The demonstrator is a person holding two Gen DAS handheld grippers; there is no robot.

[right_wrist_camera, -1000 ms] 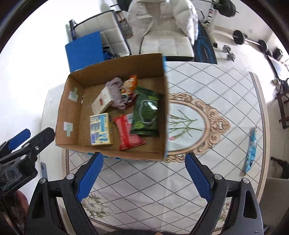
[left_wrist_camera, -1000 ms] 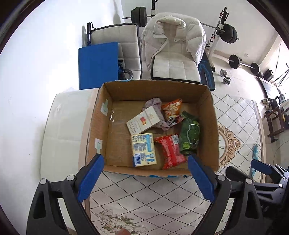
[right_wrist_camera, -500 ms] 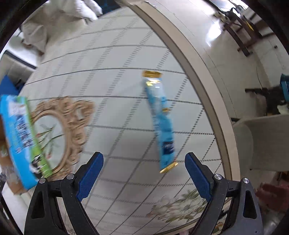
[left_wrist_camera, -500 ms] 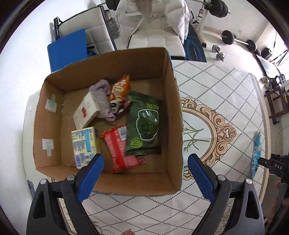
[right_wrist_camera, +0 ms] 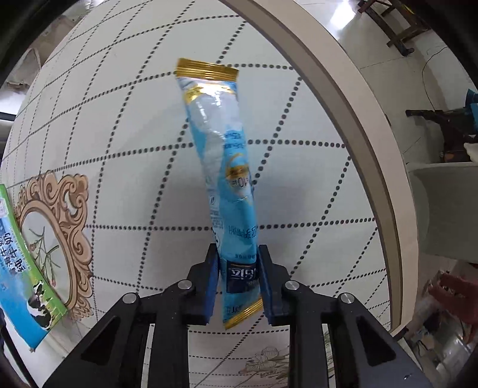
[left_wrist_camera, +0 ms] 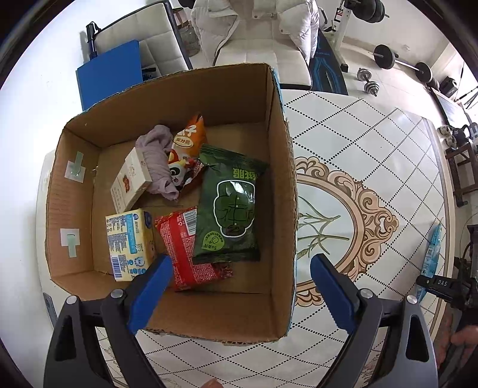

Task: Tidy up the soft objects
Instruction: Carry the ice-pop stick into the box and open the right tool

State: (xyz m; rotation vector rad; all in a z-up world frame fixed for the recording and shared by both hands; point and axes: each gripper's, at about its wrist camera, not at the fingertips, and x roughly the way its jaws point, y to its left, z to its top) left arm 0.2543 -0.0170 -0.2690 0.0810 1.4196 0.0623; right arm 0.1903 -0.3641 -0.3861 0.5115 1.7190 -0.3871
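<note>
My right gripper is shut on the near end of a long light-blue sachet with gold ends, which lies on the patterned table. The same sachet shows at the table's right edge in the left wrist view. My left gripper is open and empty, above the near wall of a cardboard box. The box holds a green snack bag, a red packet, a yellow carton, a white box, a lilac cloth and an orange packet.
The round table has a gold oval ornament to the right of the box. The box's printed outer side shows at the left of the right wrist view. Chairs, a white jacket and gym weights stand beyond the table.
My right gripper swung from above the box to the sachet, moved in and shut on its near end. My left gripper moved closer over the box.
</note>
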